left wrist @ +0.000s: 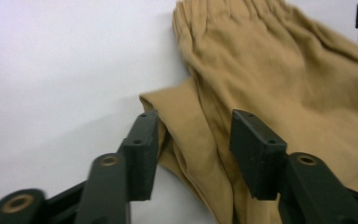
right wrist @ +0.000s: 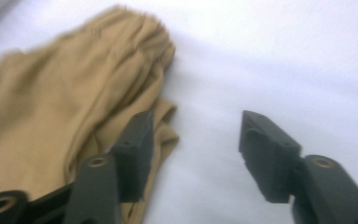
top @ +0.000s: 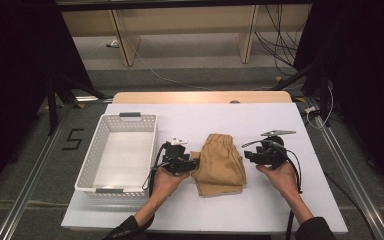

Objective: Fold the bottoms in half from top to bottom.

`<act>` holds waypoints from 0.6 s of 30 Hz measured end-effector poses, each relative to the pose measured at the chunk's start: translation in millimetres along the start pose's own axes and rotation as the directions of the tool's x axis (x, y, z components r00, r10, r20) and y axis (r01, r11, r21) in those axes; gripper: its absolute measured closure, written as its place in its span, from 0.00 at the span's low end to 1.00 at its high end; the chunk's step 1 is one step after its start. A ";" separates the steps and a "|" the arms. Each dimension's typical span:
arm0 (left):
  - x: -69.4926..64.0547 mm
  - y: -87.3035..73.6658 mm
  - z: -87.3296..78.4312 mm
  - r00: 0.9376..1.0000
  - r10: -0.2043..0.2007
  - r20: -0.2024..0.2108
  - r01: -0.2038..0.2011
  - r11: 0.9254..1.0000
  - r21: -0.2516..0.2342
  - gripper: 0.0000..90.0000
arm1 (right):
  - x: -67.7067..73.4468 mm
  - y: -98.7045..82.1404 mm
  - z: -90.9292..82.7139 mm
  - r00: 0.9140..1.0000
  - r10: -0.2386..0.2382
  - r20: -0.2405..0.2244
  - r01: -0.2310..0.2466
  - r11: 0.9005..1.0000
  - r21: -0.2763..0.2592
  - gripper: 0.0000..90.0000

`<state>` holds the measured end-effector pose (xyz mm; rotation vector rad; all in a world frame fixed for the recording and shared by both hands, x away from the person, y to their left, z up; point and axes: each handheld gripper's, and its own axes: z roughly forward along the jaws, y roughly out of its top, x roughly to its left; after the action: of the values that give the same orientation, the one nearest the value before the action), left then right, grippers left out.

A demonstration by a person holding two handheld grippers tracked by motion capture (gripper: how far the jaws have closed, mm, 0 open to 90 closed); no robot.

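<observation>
A folded tan garment (top: 219,162) with a gathered waistband lies on the white table (top: 205,117), between my two grippers. My left gripper (top: 194,163) sits at the garment's left edge, held by a hand. In the left gripper view its jaws (left wrist: 193,135) stand apart with a fold of the garment (left wrist: 279,79) lying between them, and the pads do not press on it. My right gripper (top: 247,155) is just off the garment's right edge. Its jaws (right wrist: 196,140) stand open over bare table, with the garment (right wrist: 60,93) beside the left jaw.
A white perforated basket (top: 92,150) stands empty at the left of the table, close to my left hand. The table's near edge runs just below the forearms. Cables trail from both grippers.
</observation>
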<state>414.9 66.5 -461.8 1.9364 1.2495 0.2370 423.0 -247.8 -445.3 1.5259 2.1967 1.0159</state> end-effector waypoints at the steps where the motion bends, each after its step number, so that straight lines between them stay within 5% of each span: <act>1: 0.1 2.6 -2.7 1.000 -0.015 0.008 0.015 1.000 -0.018 0.56 | -0.5 1.1 -2.2 1.000 0.016 -0.006 -0.016 1.000 -0.004 0.46; 5: -1.0 8.6 -6.8 0.999 -0.027 0.046 0.029 0.999 -0.045 0.52 | 1.5 5.0 -6.1 0.999 0.024 -0.046 -0.025 0.999 -0.026 0.40; 11: -5.0 12.1 5.6 0.994 -0.021 0.111 0.022 1.000 -0.011 0.50 | 12.6 9.8 -0.5 0.996 -0.002 -0.086 -0.001 1.000 -0.026 0.37; 18: 0.6 14.4 22.7 0.989 -0.052 0.141 0.052 0.999 0.005 0.64 | 21.6 13.8 11.9 0.994 -0.021 -0.107 0.023 1.000 0.013 0.38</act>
<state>437.2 52.4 -466.7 1.8841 1.2051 0.0712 431.0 -221.0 -440.9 1.4819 2.2918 1.1017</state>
